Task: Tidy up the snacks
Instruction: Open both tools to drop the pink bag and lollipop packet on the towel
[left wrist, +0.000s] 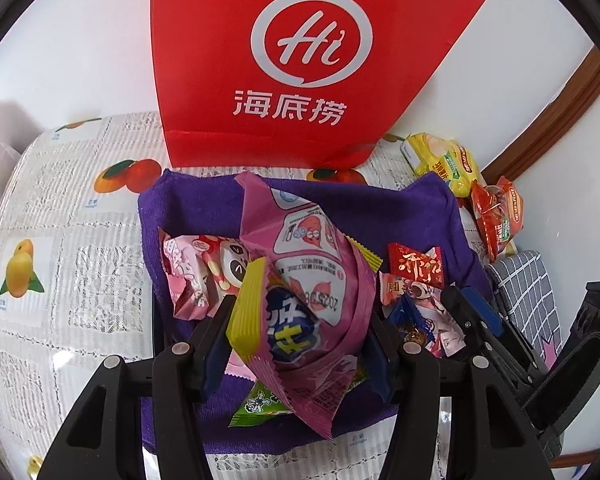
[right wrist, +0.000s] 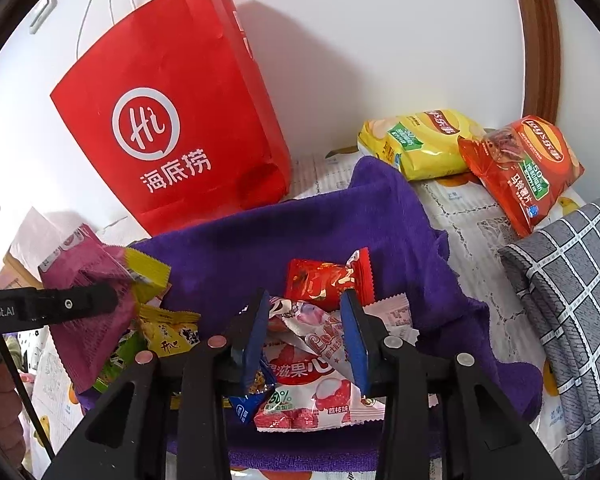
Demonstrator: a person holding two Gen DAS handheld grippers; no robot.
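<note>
Clamping a pink snack packet point(left wrist: 312, 280), the left hand-held gripper point(left wrist: 300, 344) holds it above the purple towel point(left wrist: 188, 208). Only the right wrist view shows the right hand-held gripper point(right wrist: 306, 338), its jaws parted narrowly over the lychee candy bag point(right wrist: 312, 396) on that towel, pads not pressing. Two chip bags point(right wrist: 432, 144) lie beyond the towel, beside the red paper bag point(right wrist: 172, 108).

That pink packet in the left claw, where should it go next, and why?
Probably up and toward the red paper bag. The left gripper is shut on the pink packet, holding it above the purple towel, and the bag stands just behind. The right gripper is open over the lychee packet.
</note>
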